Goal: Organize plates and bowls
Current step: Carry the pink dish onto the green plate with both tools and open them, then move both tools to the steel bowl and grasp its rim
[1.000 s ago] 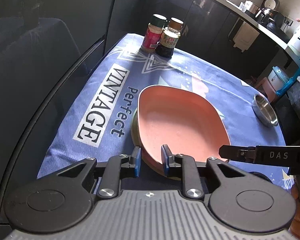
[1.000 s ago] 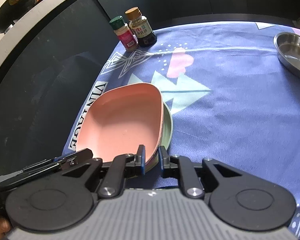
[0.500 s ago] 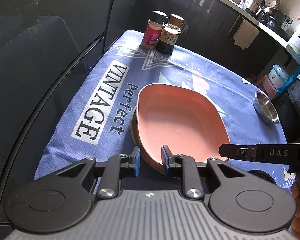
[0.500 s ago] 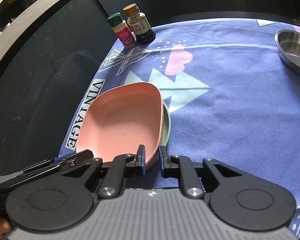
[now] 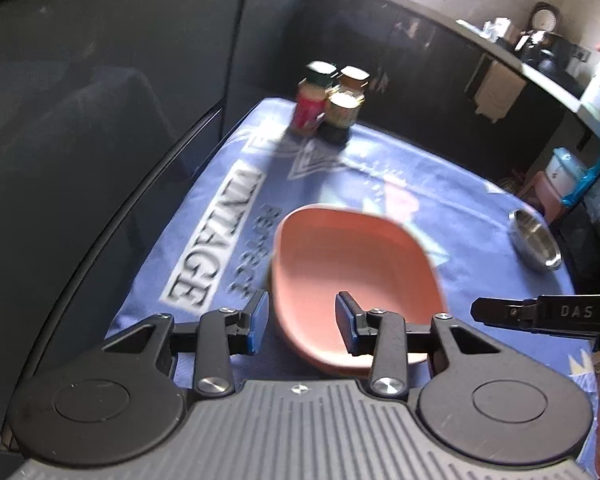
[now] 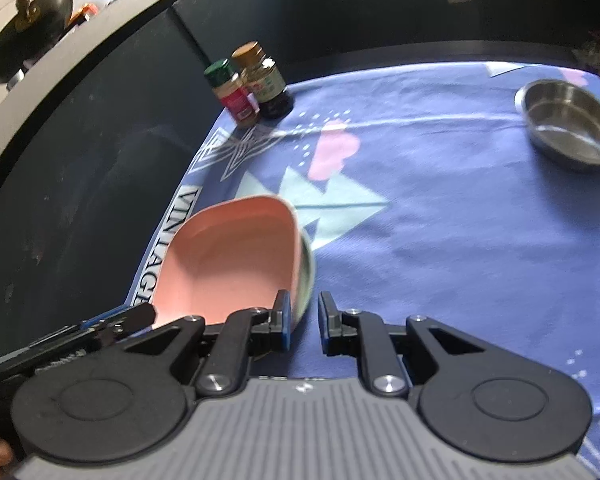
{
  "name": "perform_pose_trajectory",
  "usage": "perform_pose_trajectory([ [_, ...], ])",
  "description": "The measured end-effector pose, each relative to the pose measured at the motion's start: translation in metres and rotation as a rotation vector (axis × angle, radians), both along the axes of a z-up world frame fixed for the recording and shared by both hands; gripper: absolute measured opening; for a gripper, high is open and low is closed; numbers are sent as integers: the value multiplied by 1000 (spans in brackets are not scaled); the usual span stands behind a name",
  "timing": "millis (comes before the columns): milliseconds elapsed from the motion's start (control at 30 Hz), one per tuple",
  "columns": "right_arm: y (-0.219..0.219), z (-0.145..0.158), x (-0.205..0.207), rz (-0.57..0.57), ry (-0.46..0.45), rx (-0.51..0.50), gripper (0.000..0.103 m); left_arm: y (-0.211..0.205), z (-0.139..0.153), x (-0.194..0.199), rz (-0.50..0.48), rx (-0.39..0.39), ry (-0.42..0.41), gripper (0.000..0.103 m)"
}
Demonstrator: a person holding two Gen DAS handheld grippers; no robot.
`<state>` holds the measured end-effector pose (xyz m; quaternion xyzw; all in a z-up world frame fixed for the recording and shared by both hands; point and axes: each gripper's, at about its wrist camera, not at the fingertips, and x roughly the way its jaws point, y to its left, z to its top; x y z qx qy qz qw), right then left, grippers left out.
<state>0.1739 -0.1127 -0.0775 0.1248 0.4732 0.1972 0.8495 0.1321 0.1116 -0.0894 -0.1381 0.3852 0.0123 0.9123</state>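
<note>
Near the table's left edge, toward its near side, the pink plate (image 5: 352,280) sits nested on a green plate (image 6: 309,264), beside the "VINTAGE" print on the blue tablecloth (image 5: 440,200). Left gripper (image 5: 302,316): jaws have just been opening and now stand spread. The pink plate's near rim is between them; the left pad is clear of the rim and the right finger hangs over the plate's inside, so no pinch. Right gripper (image 6: 304,316): jaws drawn in as far as they go, with a narrow slot left between the pads. The right edge of the plate stack comes up to that slot against the left finger. Motion blur there, so can't tell whether the pads actually bite the rim. Steel bowl (image 6: 568,124) is on its own near the table's far right corner, well apart from the stack. Far left corner: green-capped spice jar (image 6: 232,92) and dark sauce bottle (image 6: 266,80), upright, just beside each other.
</note>
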Motion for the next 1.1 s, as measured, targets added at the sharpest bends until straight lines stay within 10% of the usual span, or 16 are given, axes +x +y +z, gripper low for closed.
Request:
perform_pose_trajectory([
  [567,-202,1,30,-533,-70,31,5,-134,37,51,-250,62,-57,37],
  [1100,-229,-42,104,-606,5,99,5,-172,14,92,-278,123,-6,45],
])
